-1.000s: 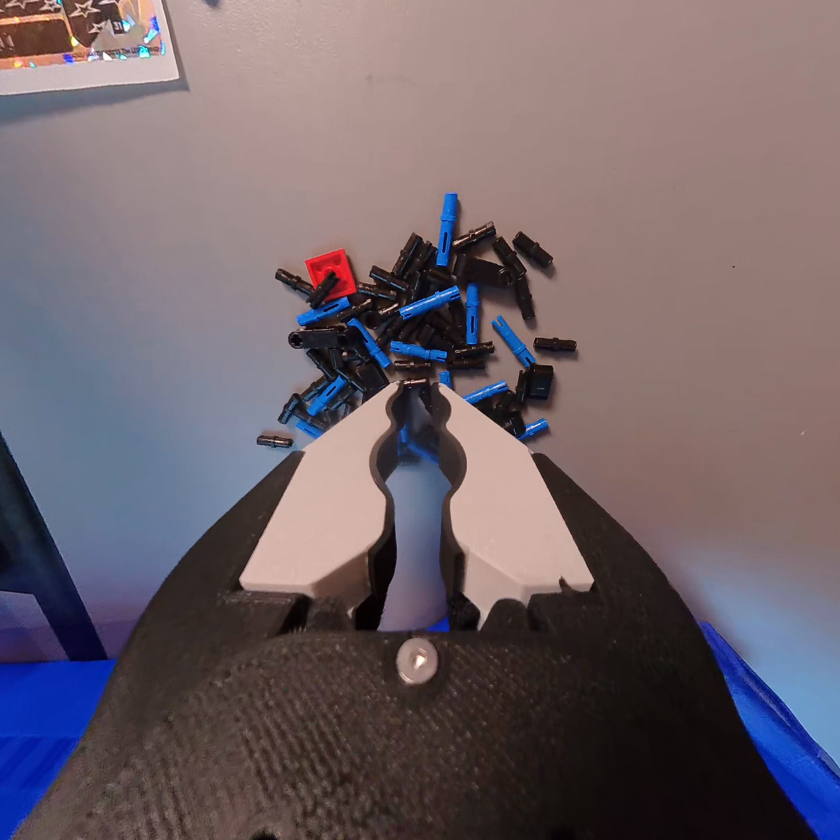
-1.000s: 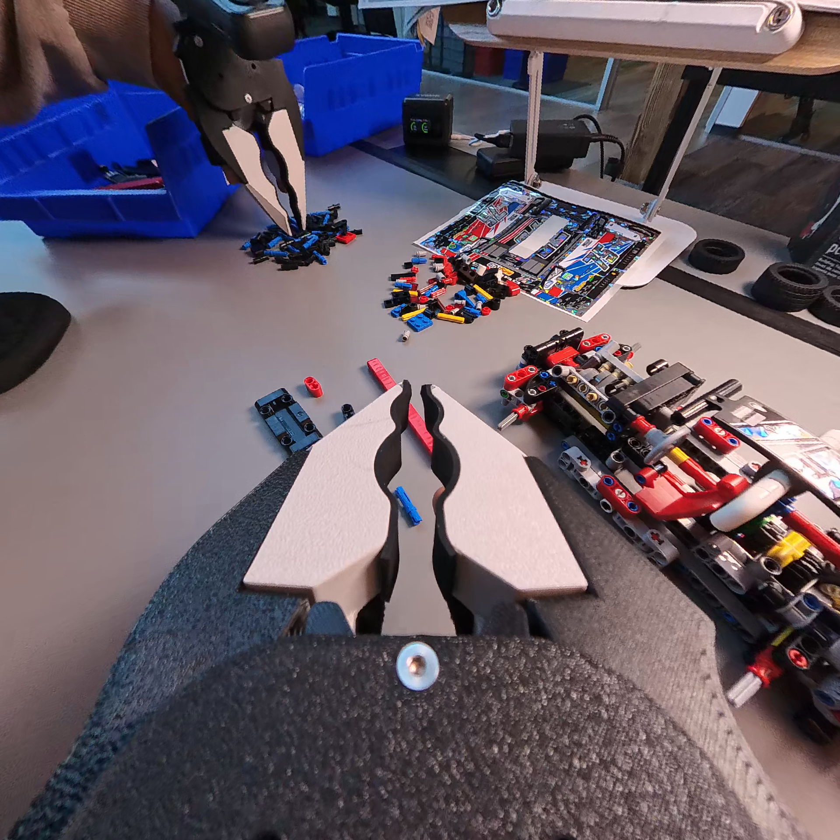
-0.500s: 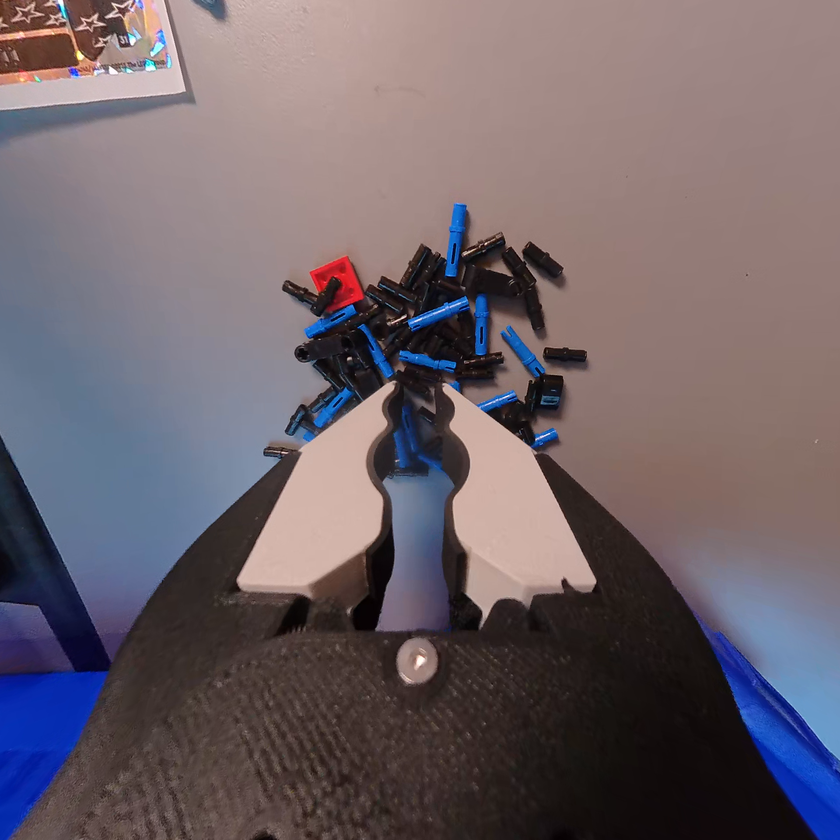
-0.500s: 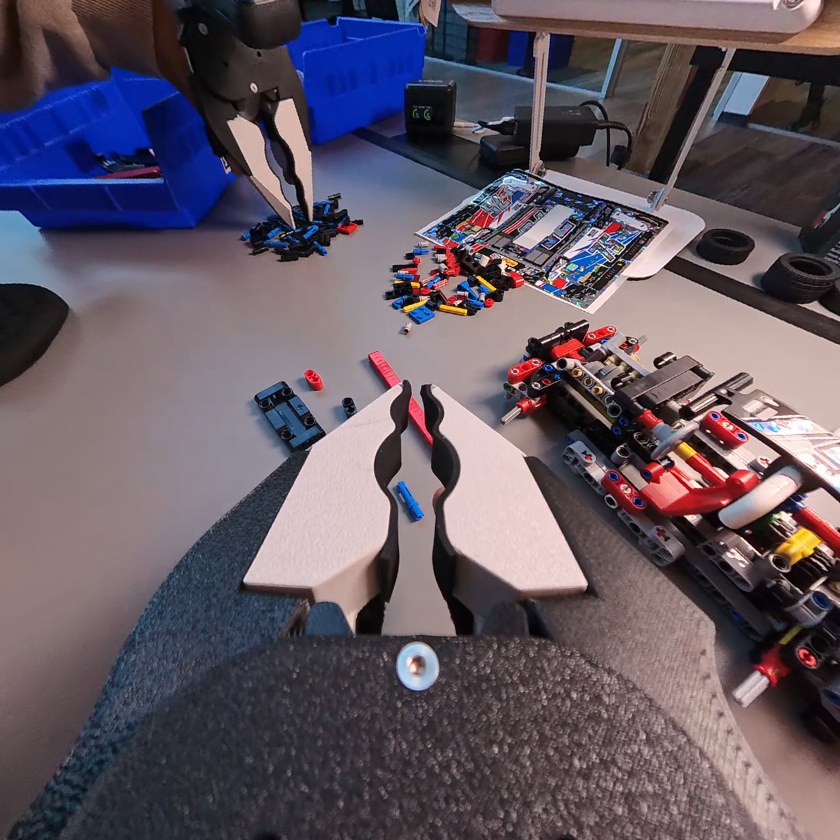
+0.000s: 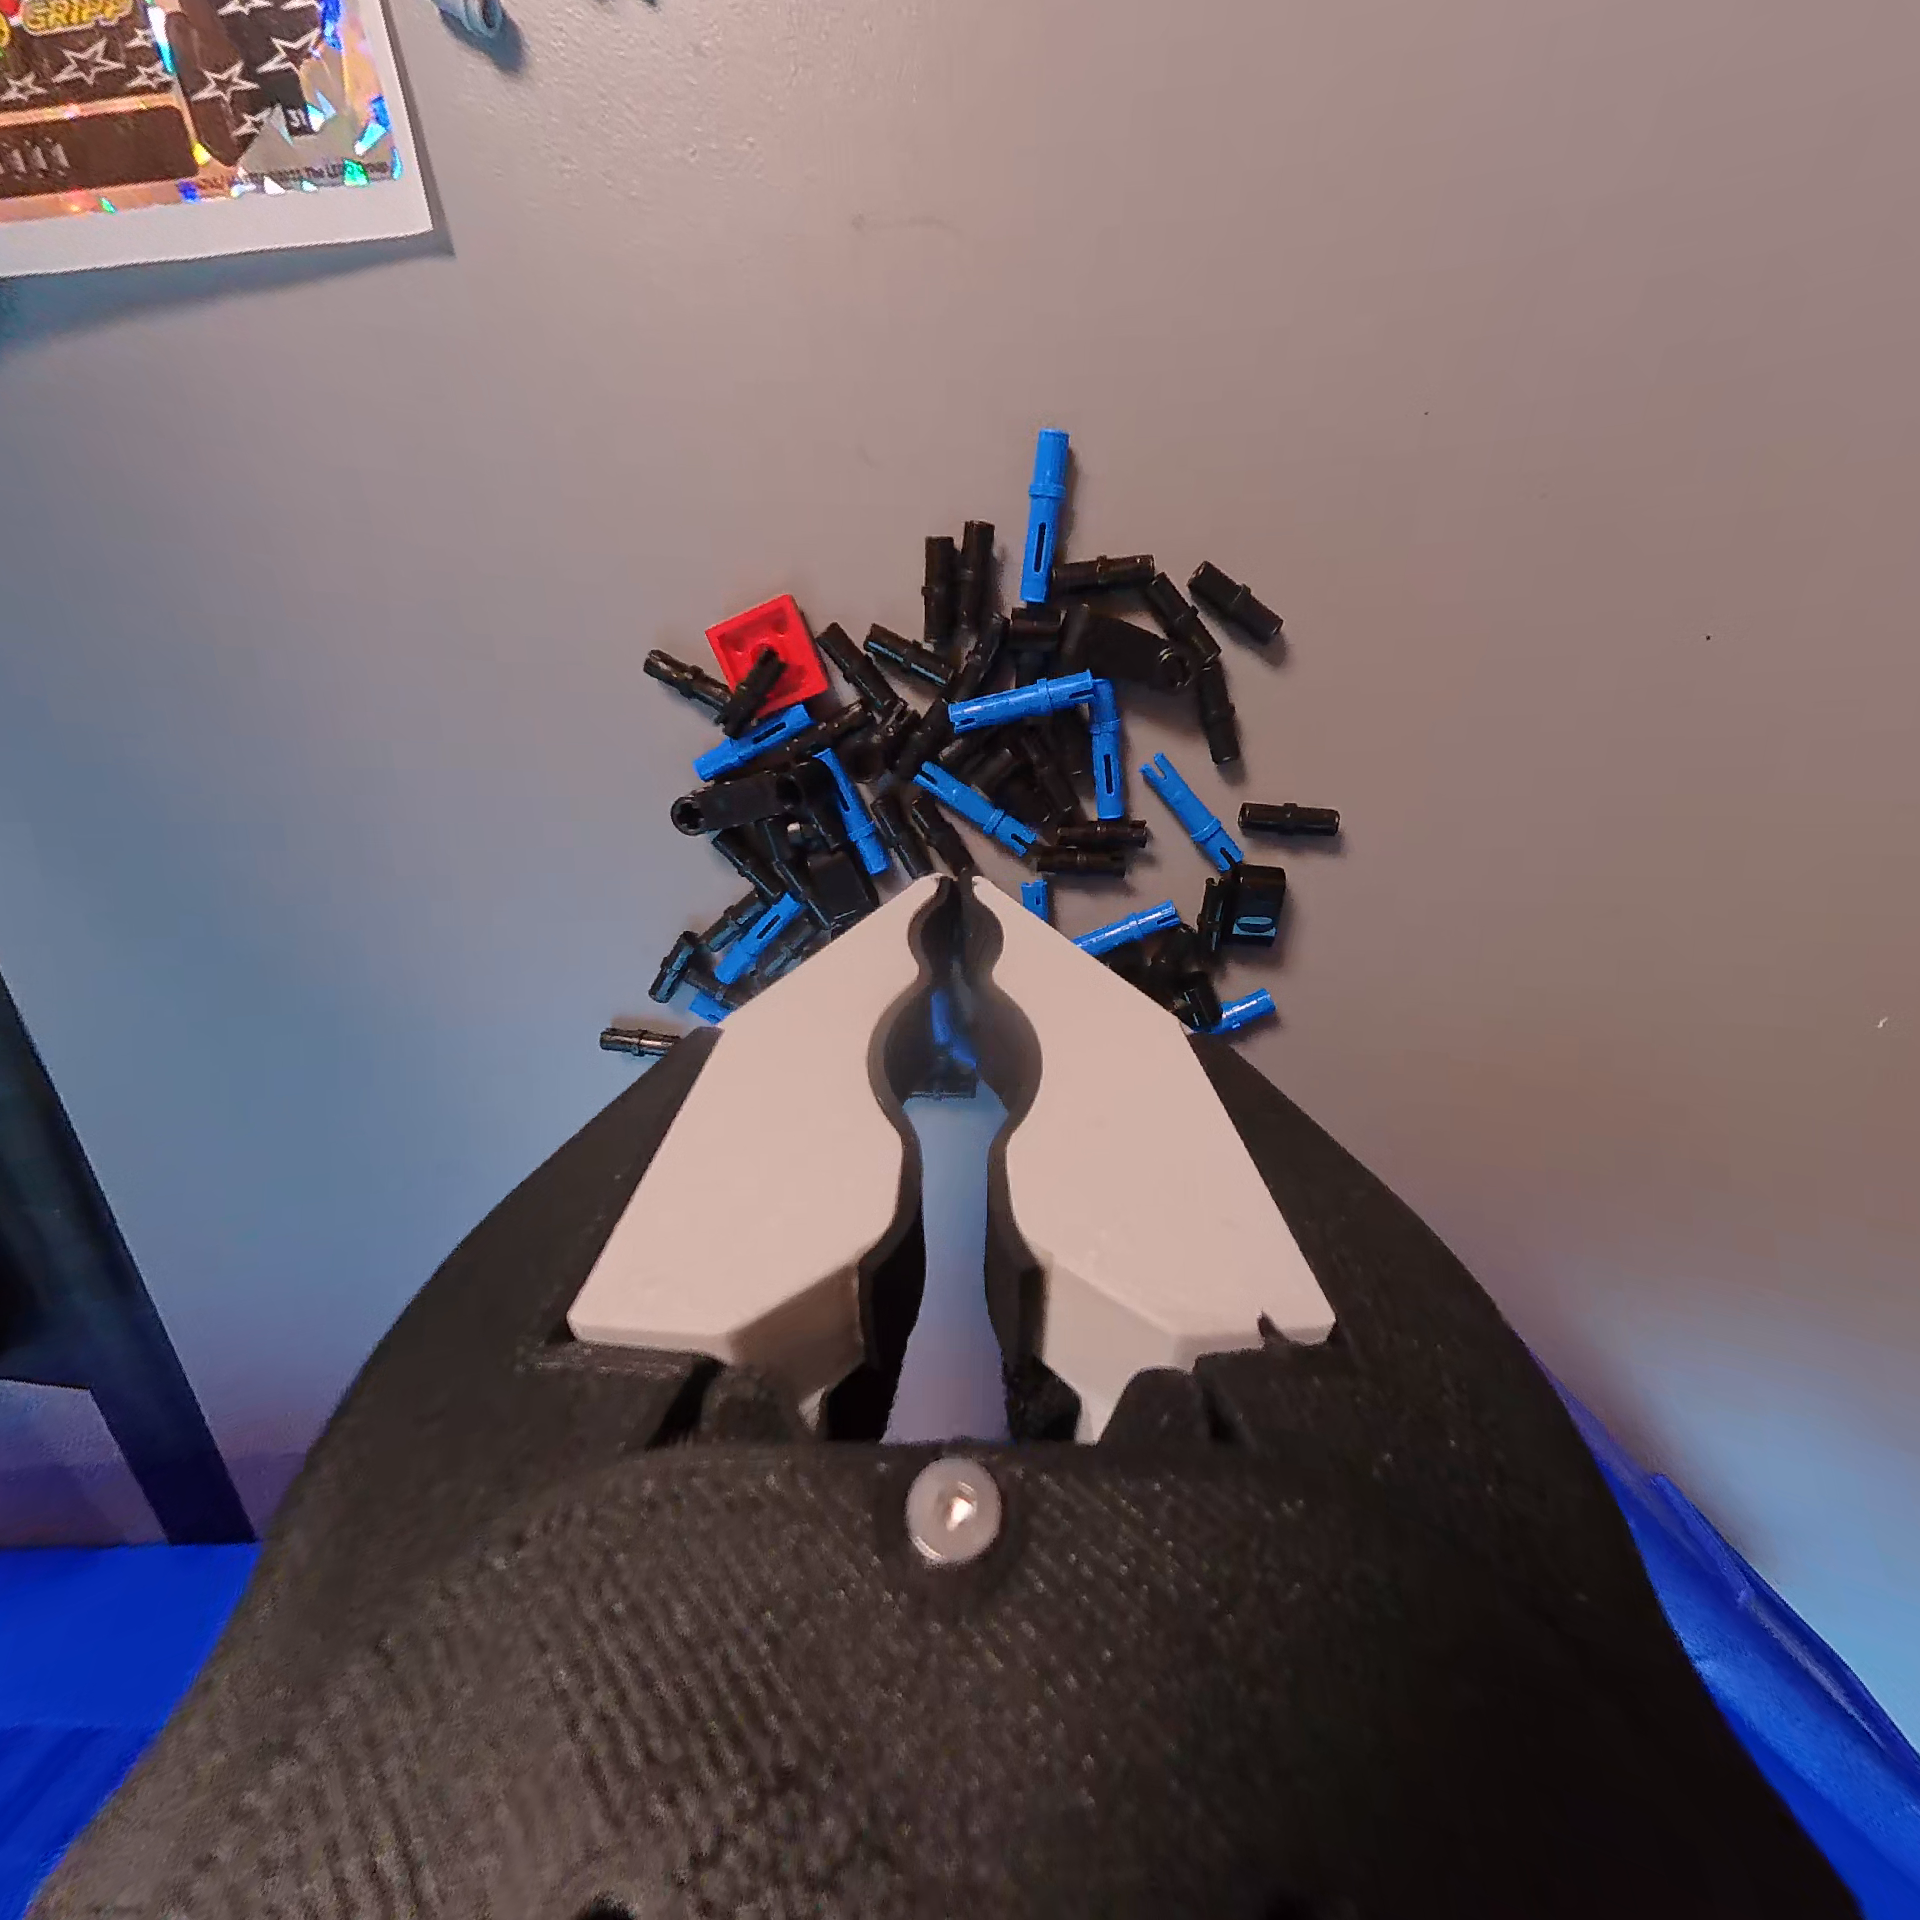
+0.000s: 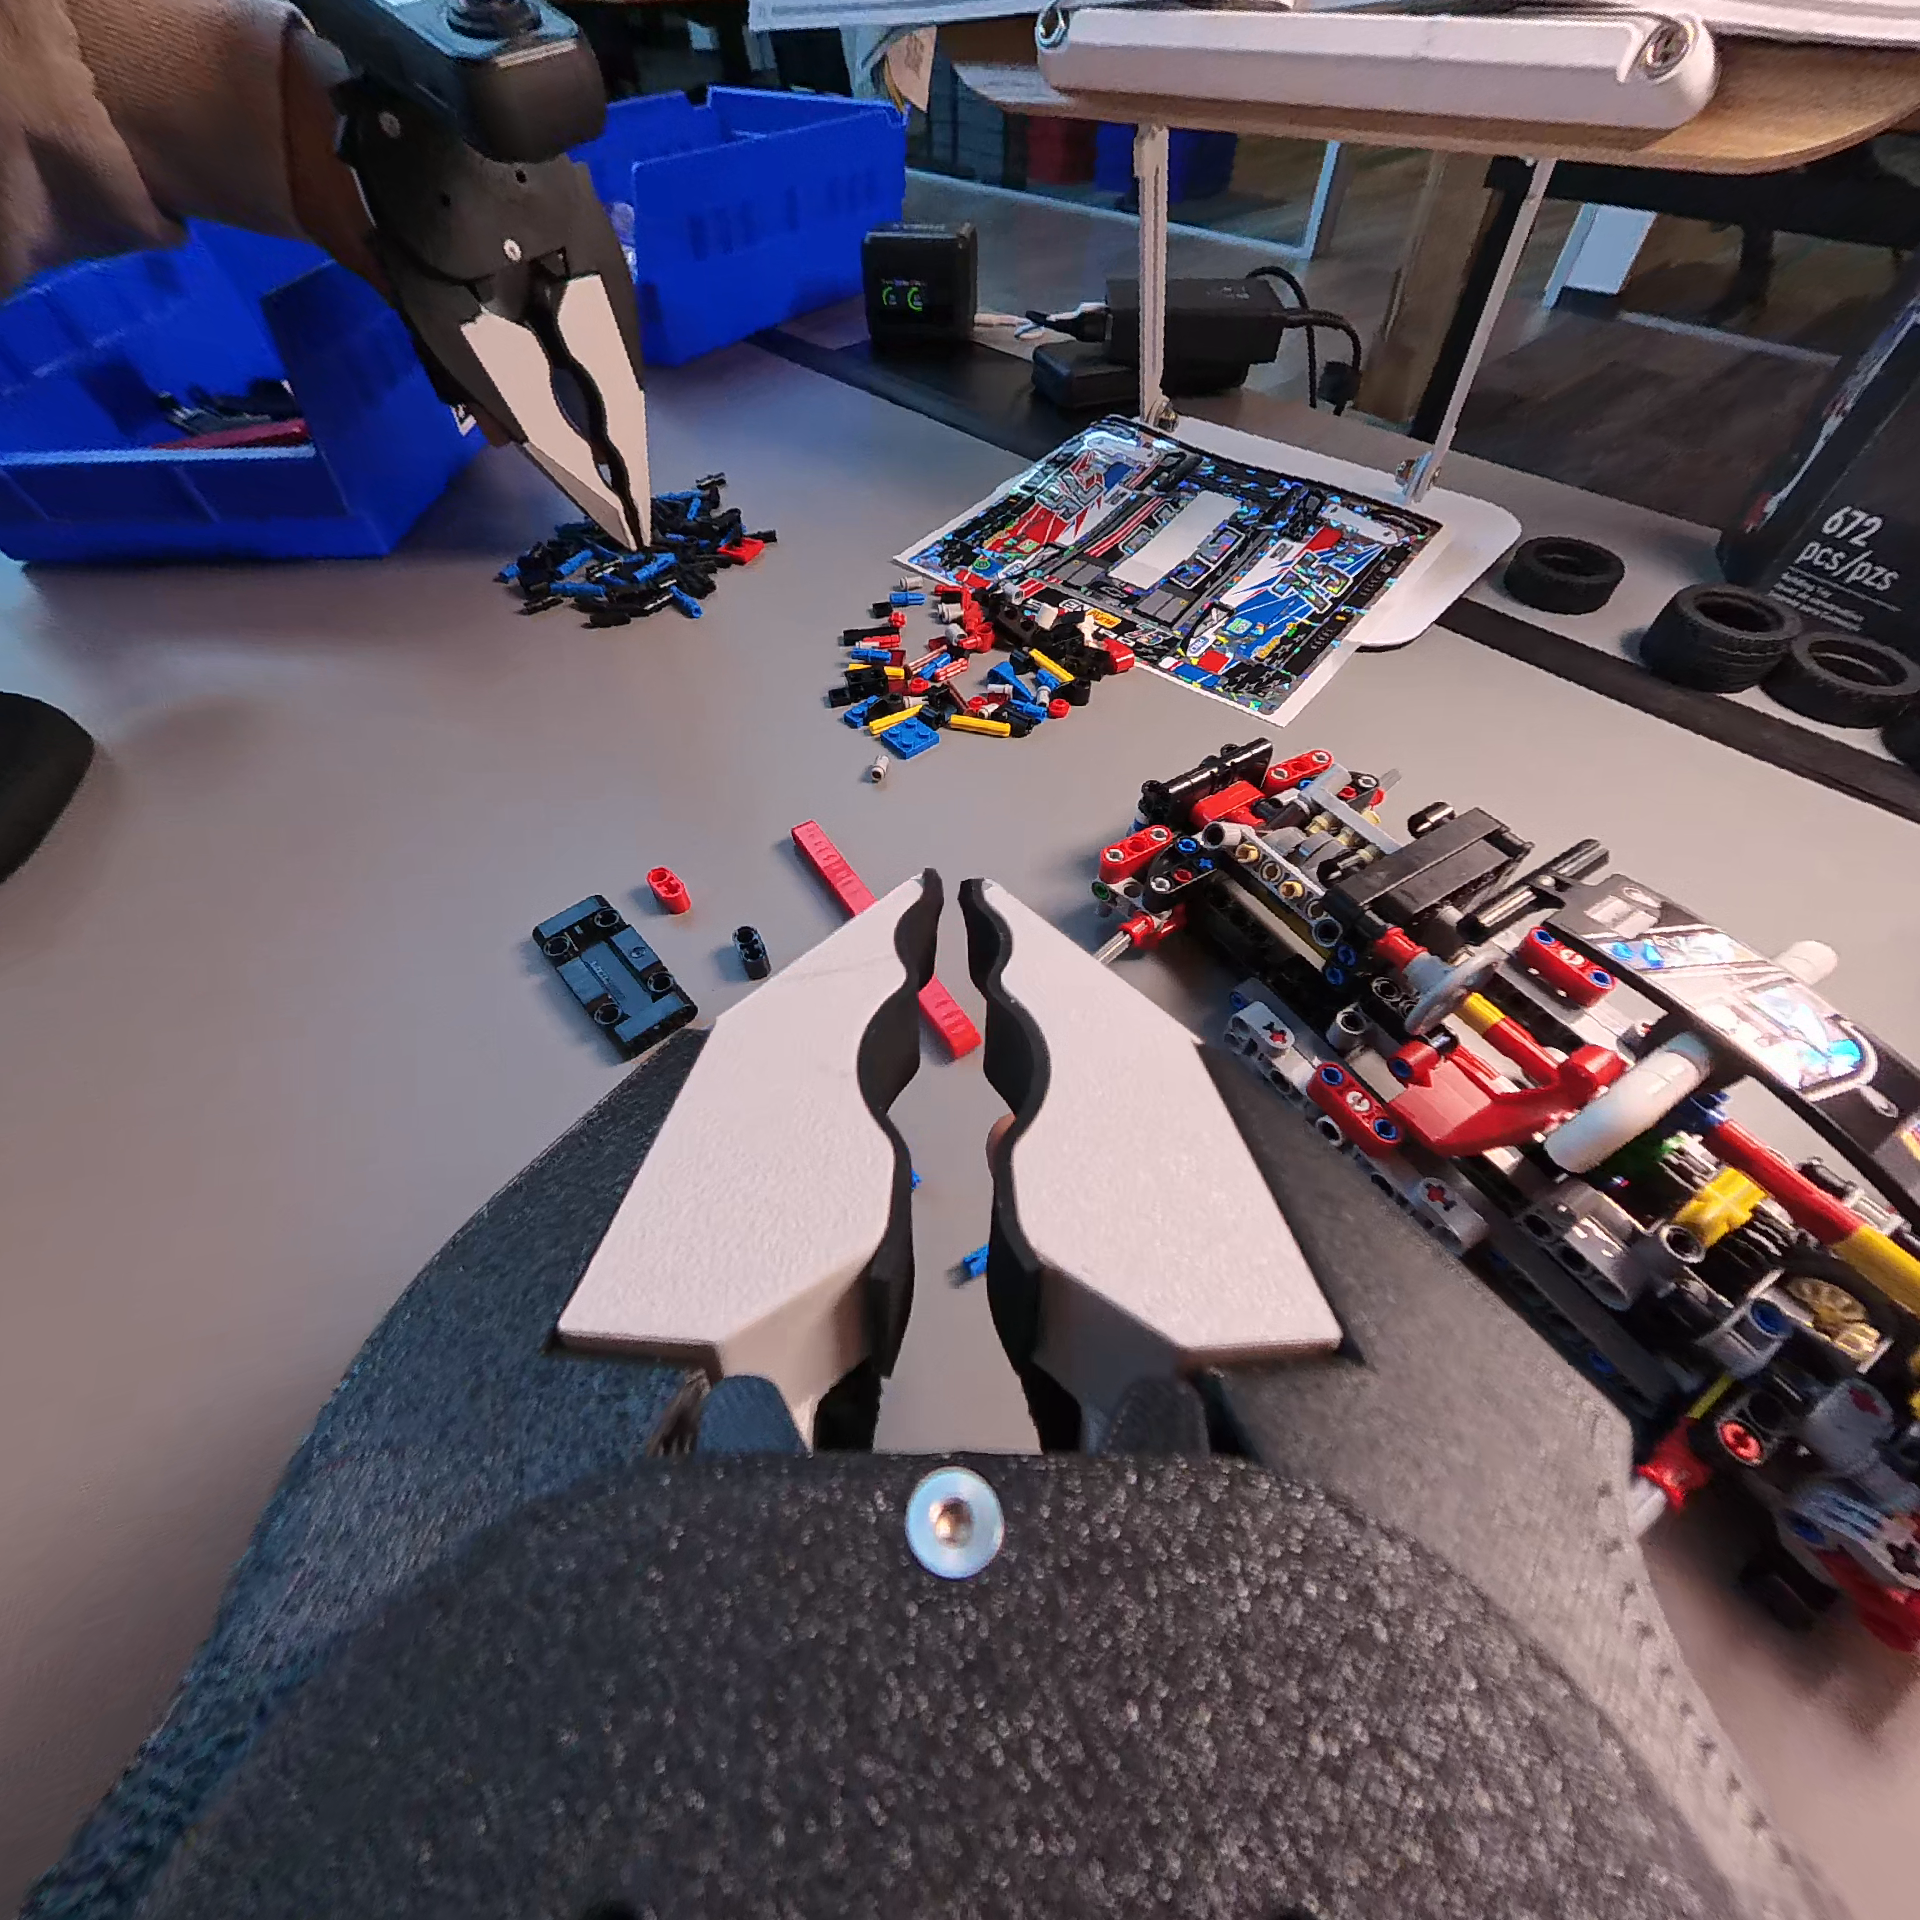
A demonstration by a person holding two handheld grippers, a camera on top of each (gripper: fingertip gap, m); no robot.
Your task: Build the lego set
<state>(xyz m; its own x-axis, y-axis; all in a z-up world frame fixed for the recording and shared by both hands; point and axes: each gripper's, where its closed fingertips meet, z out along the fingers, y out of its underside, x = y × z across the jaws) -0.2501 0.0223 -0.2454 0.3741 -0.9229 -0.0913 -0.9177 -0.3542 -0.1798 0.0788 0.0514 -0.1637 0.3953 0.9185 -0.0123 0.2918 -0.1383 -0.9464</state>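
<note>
The left gripper (image 5: pixel 956 883) points down into a pile of black and blue connector pins (image 5: pixel 977 769) on the grey table (image 5: pixel 1455 416), its grey fingertips (image 5: pixel 904 914) drawn nearly together at the near edge of the pile. A dark piece seems to sit in the narrow slot between them, though whether it is truly pinched there cannot be told from either view. A red square plate (image 5: pixel 766 655) lies at the pile's far left, with a black pin across it. Seen from the right wrist view, that same gripper (image 6: pixel 634 535) stands steeply tilted, tips in the pile (image 6: pixel 634 566), in front of a blue parts bin (image 6: pixel 208 416).

The right gripper (image 6: pixel 951 883) hovers over the table with a slim gap between its tips, gripping nothing; a red toothed rack piece (image 6: pixel 831 868) lies on the table beneath it. To its left lie a black panel (image 6: pixel 613 971), a small red connector (image 6: pixel 668 889) and a small black connector (image 6: pixel 750 951), all apart from one another.

The partly built car model (image 6: pixel 1455 987) sits just right of the right gripper. Farther back is a mixed pile of coloured pieces (image 6: pixel 956 675), touching a holographic sticker sheet (image 6: pixel 1195 561) (it carries printing, as does a dark box (image 6: pixel 1839 520) at the right edge). Loose black tyres (image 6: pixel 1725 634) rest near that box.
</note>
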